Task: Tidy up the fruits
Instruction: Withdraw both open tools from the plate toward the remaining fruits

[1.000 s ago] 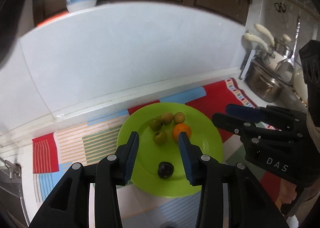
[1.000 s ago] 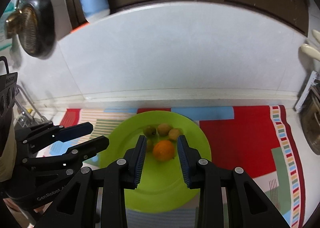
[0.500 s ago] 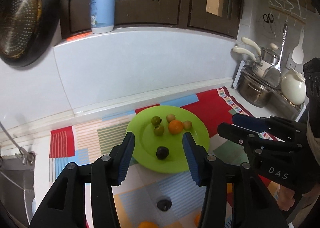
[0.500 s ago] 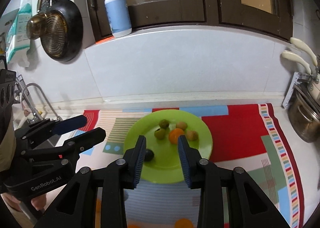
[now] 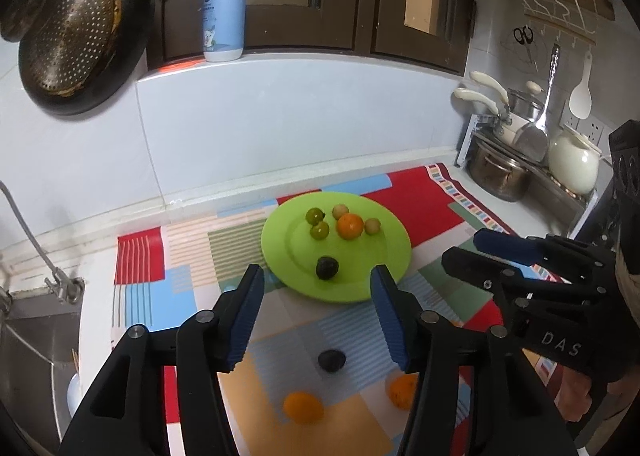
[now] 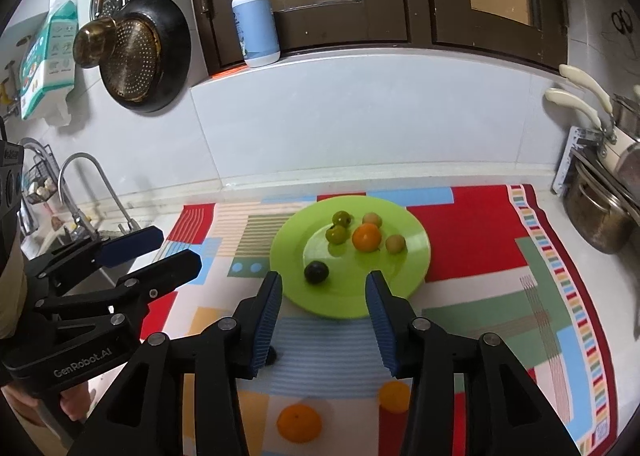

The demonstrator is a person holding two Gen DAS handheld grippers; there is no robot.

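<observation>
The left gripper (image 5: pixel 316 320), marked "GenRobot.AI", and the right gripper (image 6: pixel 323 320), marked "DAS", have just been opening; both stand apart, empty, near the green plate (image 6: pixel 416 256)

- One green plate (image 6: pixel 416 256), centre of the frame.
- On it: one orange (image 6: pixel 366 236), two green fruits (image 6: pixel 336 234), two tan fruits (image 6: pixel 395 244), one dark fruit (image 6: pixel 316 272).
- Lower frame: two oranges (image 6: pixel 299 423), one dark fruit (image 5: pixel 331 360).

Both wrist views look down-forward along their own tongs from close above the tabletop, left view (image 5: pixel 316 312) beside right view (image 6: pixel 324 316). Shared ahead: green plate (image 5: pixel 384 252) (image 6: pixel 416 252), patterned mat, wall.
</observation>
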